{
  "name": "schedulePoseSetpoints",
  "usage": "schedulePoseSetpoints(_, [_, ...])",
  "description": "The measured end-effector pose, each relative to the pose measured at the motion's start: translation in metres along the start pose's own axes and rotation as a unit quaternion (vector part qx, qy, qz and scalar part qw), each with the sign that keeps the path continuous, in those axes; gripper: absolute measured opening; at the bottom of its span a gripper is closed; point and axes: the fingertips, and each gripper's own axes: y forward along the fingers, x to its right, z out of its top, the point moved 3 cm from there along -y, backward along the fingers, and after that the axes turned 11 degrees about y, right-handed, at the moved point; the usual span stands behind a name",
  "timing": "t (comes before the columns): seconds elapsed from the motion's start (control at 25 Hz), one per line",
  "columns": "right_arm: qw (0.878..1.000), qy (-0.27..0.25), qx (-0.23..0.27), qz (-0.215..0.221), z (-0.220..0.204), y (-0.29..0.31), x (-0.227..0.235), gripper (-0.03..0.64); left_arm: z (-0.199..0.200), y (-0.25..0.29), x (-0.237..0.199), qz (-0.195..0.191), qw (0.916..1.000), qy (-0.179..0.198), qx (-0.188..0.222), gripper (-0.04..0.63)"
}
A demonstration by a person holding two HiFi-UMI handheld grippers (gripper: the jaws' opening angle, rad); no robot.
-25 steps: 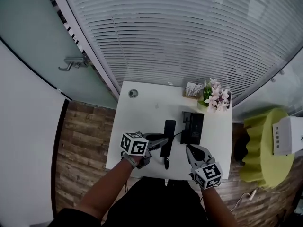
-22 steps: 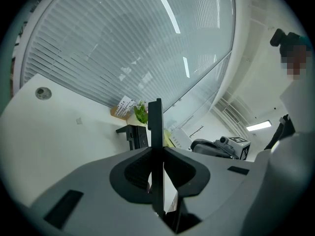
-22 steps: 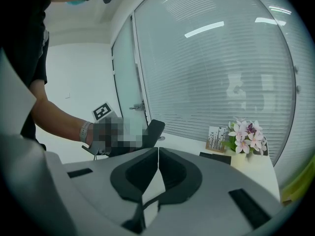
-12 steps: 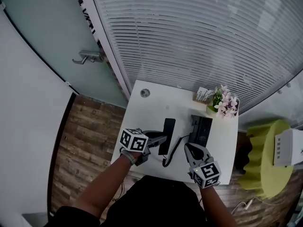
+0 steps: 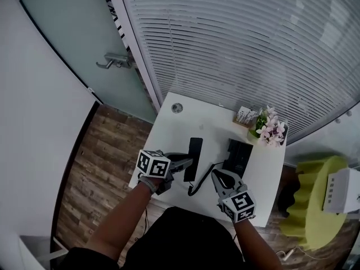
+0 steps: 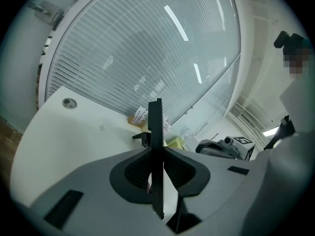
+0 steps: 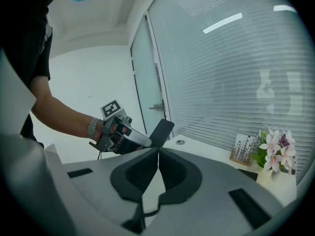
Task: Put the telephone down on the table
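My left gripper (image 5: 187, 163) is shut on the near end of the black telephone handset (image 5: 194, 151) and holds it over the white table (image 5: 169, 136). In the left gripper view the handset (image 6: 156, 124) stands edge-on, clamped between the pads. The right gripper view shows the handset (image 7: 162, 130) slanting up from the left gripper (image 7: 143, 142). A coiled cord (image 5: 200, 180) runs from the handset to the black phone base (image 5: 238, 155). My right gripper (image 5: 216, 176) hovers near the table's front edge, jaws shut with nothing between them; its tips (image 7: 157, 152) meet.
Pink flowers in a green pot (image 5: 271, 131) and a small card holder (image 5: 243, 116) stand at the table's far right. A round cable grommet (image 5: 176, 108) is at the far left. Blinds cover the glass wall behind. A yellow-green stool (image 5: 315, 201) stands to the right.
My left gripper has carried the handset a little to the left, away from the phone base. My right gripper has drifted left with it. The head view has shifted.
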Motion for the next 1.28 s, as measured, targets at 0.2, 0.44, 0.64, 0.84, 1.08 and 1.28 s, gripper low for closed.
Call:
schedulePoseSetpoints(0.2, [1.000, -0.011, -0.013, 0.017, -0.006, -0.001, 0.007, 0.023, -0.007, 0.003, 0.003, 0.020, 0.9998, -0.006, -0.001, 0.077])
schedulePoseSetpoints(0.44, [0.999, 0.004, -0.017, 0.027, -0.010, 0.004, 0.009, 0.023, -0.008, -0.003, -0.005, 0.036, 0.9993, -0.009, 0.003, 0.076])
schedulePoseSetpoints(0.64, [1.000, 0.014, -0.017, 0.021, -0.006, 0.024, 0.005, 0.023, -0.012, -0.008, -0.028, 0.024, 0.9995, -0.013, -0.019, 0.075])
schedulePoseSetpoints(0.84, [1.000, 0.024, -0.015, -0.005, 0.000, 0.052, 0.001, 0.023, -0.004, -0.017, -0.056, 0.003, 0.9989, -0.009, -0.047, 0.075])
schedulePoseSetpoints(1.08, [0.998, 0.040, -0.017, -0.036, 0.007, 0.087, -0.012, 0.023, -0.007, -0.030, -0.096, -0.028, 0.9953, -0.022, -0.090, 0.075])
schedulePoseSetpoints(1.28, [0.997, 0.052, -0.021, -0.052, 0.006, 0.115, -0.019, 0.023, 0.001, -0.034, -0.117, -0.048, 0.9924, -0.006, -0.113, 0.075])
